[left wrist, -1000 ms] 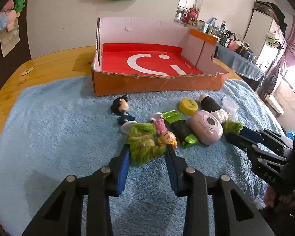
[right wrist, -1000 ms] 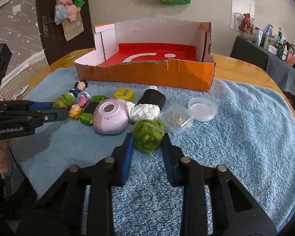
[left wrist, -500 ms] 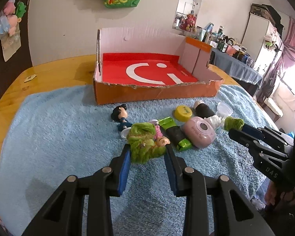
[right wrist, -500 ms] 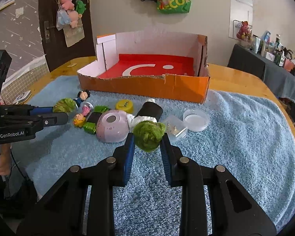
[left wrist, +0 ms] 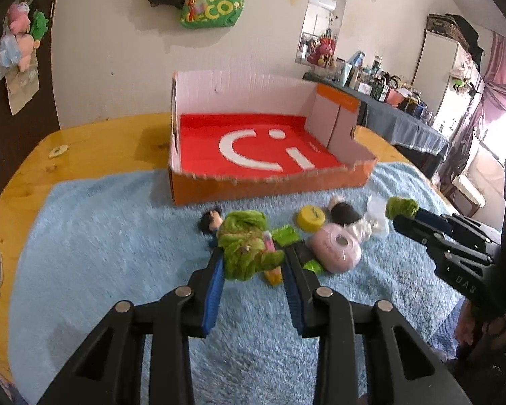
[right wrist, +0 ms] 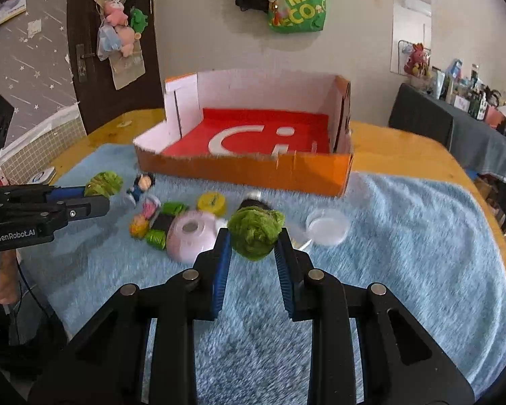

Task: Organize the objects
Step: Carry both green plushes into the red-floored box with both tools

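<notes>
Gaping orange box (left wrist: 266, 185), nothing inside

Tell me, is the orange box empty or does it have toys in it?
Empty. The orange box shows only its bare red floor; the figurine and other toys lie outside on the blue towel.

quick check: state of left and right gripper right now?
Left gripper: closed on a green leafy toy.
Right gripper: closed on a green fuzzy ball.

Pale wall (left wrist: 118, 50), dark door (right wrist: 94, 33)
</notes>
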`<move>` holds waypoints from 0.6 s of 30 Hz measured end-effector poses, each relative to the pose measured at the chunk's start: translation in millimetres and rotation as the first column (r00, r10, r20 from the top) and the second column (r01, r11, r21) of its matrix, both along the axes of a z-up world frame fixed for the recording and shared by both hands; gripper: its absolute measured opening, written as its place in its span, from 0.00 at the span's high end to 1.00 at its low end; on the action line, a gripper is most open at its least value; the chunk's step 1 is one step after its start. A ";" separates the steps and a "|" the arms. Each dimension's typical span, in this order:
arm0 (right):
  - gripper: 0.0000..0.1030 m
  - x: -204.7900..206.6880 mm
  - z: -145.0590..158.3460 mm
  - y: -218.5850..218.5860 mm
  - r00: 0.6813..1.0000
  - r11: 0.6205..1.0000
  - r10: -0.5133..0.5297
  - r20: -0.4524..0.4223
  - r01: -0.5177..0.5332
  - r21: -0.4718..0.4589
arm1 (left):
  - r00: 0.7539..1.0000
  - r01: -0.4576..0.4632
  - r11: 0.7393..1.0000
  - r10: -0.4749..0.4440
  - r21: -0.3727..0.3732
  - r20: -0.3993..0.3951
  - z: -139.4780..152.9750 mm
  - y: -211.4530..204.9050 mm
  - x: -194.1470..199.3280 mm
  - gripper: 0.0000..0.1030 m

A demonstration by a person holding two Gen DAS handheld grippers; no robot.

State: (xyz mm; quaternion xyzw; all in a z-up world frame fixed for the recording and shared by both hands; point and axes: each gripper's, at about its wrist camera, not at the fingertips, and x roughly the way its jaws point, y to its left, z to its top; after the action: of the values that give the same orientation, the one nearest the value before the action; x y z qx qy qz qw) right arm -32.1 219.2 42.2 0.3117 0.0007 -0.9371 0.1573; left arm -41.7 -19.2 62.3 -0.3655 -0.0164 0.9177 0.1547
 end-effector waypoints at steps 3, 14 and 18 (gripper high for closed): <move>0.76 -9.8 14.6 2.6 1.000 1.000 -0.005 -0.026 0.005 0.019 | 1.000 -0.004 1.000 0.004 0.000 -0.027 13.6 -1.4 -6.9 0.66; 0.76 -70.3 44.8 8.9 0.999 0.997 0.014 -0.030 -0.012 0.073 | 0.999 -0.009 1.000 0.008 -0.020 -0.052 43.5 -4.7 -63.5 0.66; 0.76 -101.3 42.0 7.3 0.999 0.996 0.033 0.016 -0.034 0.087 | 1.000 0.006 0.998 -0.007 -0.059 -0.024 39.4 0.8 -87.8 0.66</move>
State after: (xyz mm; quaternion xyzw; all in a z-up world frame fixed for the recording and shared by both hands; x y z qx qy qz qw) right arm -133.3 226.5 84.2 0.3252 0.0456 -0.9310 0.1591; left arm -129.5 -18.5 101.6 -0.3588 0.0138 0.9217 0.1469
